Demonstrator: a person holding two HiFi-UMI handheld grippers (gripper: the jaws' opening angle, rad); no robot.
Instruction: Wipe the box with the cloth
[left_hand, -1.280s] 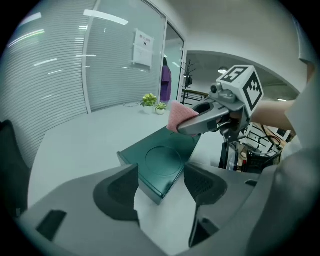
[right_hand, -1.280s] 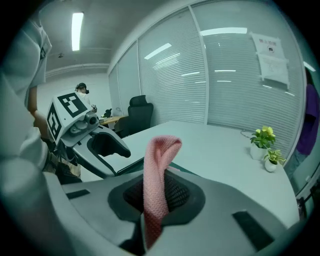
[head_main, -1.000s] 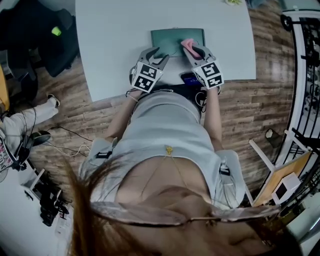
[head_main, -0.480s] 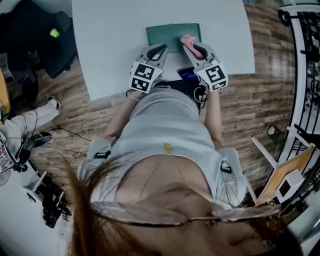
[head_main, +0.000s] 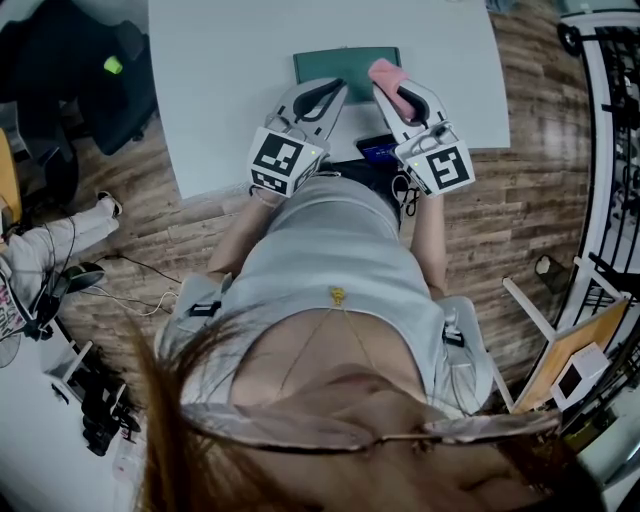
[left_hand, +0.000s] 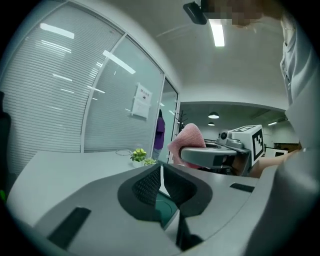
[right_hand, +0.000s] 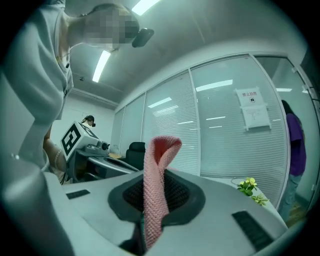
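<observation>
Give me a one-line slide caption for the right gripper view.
Right gripper shut on a pink cloth that sticks up between its fingers, glass partition wall behind.

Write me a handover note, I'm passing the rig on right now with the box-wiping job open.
Left tool: shut, empty, above the box's near edge.
Right tool: shut on the pink cloth, whose free end sticks up past the jaws.
Green box: flat on the white table, just ahead of both tools; the cloth is clear of it.
Done: cloth gripped. Whether any wiping has happened cannot be told.
Left: lower the cloth onto the box and wipe.
</observation>
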